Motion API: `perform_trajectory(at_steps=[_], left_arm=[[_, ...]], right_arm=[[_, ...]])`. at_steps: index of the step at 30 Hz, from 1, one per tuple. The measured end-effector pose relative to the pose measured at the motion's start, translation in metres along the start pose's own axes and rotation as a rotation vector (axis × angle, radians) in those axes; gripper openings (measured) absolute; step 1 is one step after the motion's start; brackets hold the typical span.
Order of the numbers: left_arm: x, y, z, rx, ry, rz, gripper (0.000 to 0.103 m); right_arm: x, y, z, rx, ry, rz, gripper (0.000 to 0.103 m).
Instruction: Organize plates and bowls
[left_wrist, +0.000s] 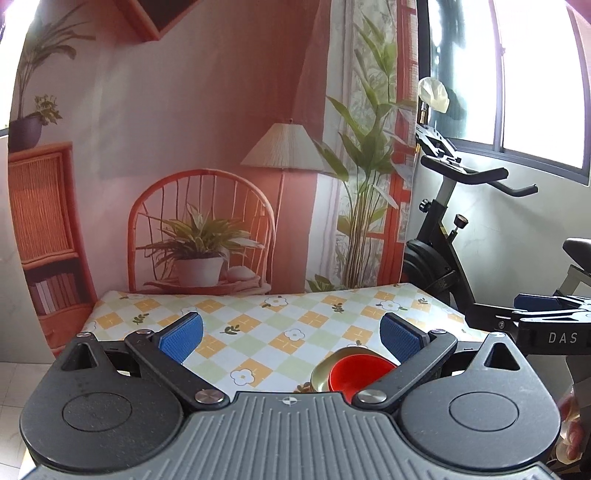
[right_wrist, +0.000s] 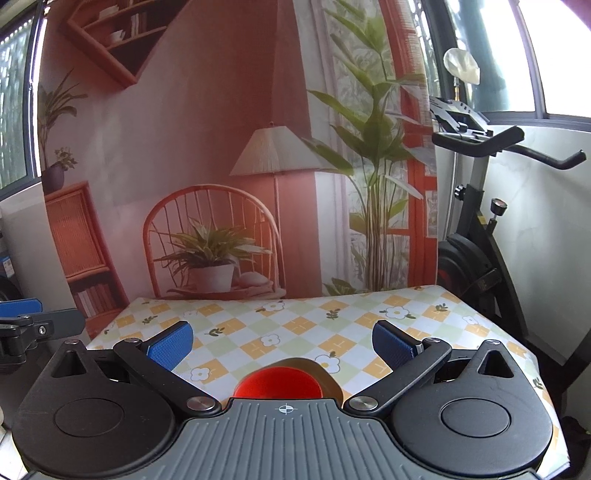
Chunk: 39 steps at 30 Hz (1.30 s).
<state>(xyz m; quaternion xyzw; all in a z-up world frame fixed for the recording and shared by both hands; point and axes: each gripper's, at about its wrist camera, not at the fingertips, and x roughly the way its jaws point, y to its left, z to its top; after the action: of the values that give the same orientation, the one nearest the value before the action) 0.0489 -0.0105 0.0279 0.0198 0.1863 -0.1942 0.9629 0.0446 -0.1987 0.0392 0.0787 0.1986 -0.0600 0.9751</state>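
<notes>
Checkered floral tablecloth (right_wrist: 295, 325) held a red plastic bowl (right_wrist: 277, 384) already nested in a brass-coloured metal plate (left_wrist: 325, 373), both grippers, left gripper (left_wrist: 291, 332) and right gripper (right_wrist: 282, 341), spread wide and empty.

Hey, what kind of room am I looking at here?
Probably a spare room at home set up for recording: a printed living-room backdrop hangs behind a table with a checked floral tablecloth, and an exercise bike stands by the window.

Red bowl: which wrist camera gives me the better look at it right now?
The left wrist view. There the red bowl shows its rim, inside and side wall, nested in the gold bowl, with only its right part behind a gripper finger. The right wrist view shows just its top; the gripper body hides the rest.
</notes>
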Motion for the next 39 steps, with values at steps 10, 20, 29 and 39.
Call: perform_trajectory(at_steps=[10, 20, 29, 39], left_arm=[[-0.031, -0.006, 0.0, 0.005, -0.037, 0.055, 0.102], [-0.035, -0.007, -0.006, 0.009, -0.025, 0.092, 0.102], [-0.035, -0.005, -0.005, -0.013, -0.02, 0.097, 0.102], [-0.033, -0.006, -0.005, -0.002, -0.011, 0.111, 0.102]], right_arm=[[-0.026, 0.009, -0.005, -0.014, -0.039, -0.004, 0.103], [-0.033, 0.011, -0.007, -0.024, -0.054, -0.008, 0.103], [-0.033, 0.01, -0.006, -0.025, -0.05, -0.007, 0.103], [-0.034, 0.01, -0.007, -0.026, -0.053, -0.009, 0.103]])
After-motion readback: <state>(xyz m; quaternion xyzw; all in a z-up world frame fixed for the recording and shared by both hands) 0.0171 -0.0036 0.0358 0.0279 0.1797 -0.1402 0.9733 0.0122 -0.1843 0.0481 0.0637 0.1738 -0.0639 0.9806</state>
